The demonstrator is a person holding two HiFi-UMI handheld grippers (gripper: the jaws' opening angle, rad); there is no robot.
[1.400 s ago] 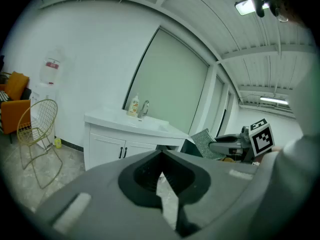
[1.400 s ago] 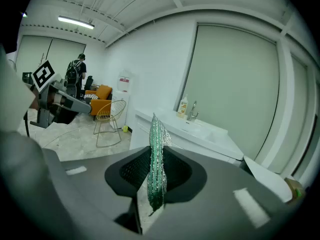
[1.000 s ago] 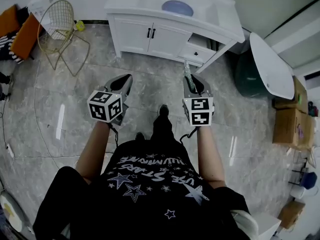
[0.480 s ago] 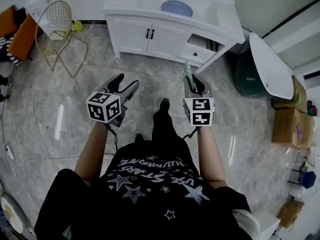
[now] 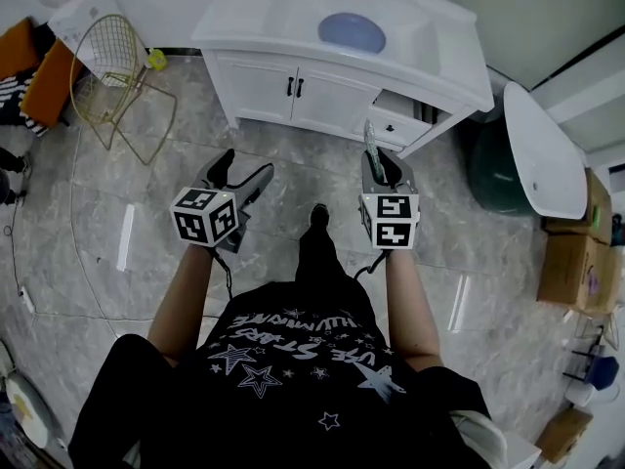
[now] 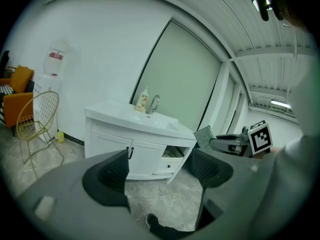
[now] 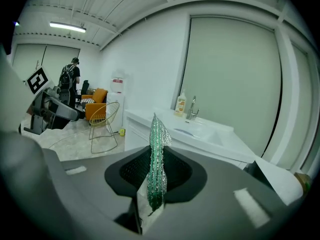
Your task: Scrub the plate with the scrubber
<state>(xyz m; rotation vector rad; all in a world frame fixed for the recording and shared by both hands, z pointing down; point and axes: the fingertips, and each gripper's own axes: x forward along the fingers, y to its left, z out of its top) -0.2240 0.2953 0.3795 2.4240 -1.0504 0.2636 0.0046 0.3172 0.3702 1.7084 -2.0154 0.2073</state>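
A blue plate [image 5: 352,32] lies in the basin of the white vanity [image 5: 293,84], far ahead of both grippers. My right gripper [image 5: 377,160] is shut on a green, glittery mesh scrubber [image 5: 368,139], which stands upright between its jaws [image 7: 156,156]. The left gripper [image 5: 237,177] is open and holds nothing; in the left gripper view its two dark pads [image 6: 108,173] stand wide apart. Both grippers hover at waist height over the floor, side by side. From the right gripper view the plate [image 7: 186,132] is a faint bluish oval in the basin.
A soap bottle [image 6: 144,100] and a faucet [image 6: 153,104] stand at the back of the vanity, and one drawer [image 5: 400,117] is open. A gold wire chair [image 5: 112,47] is at the left, a white tub [image 5: 543,150] and cardboard boxes [image 5: 568,254] at the right. A person [image 7: 70,79] stands far behind.
The left gripper's jaws have opened from nearly together to wide apart. The vanity sits a little lower and nearer in the head view. The right gripper still holds the scrubber.
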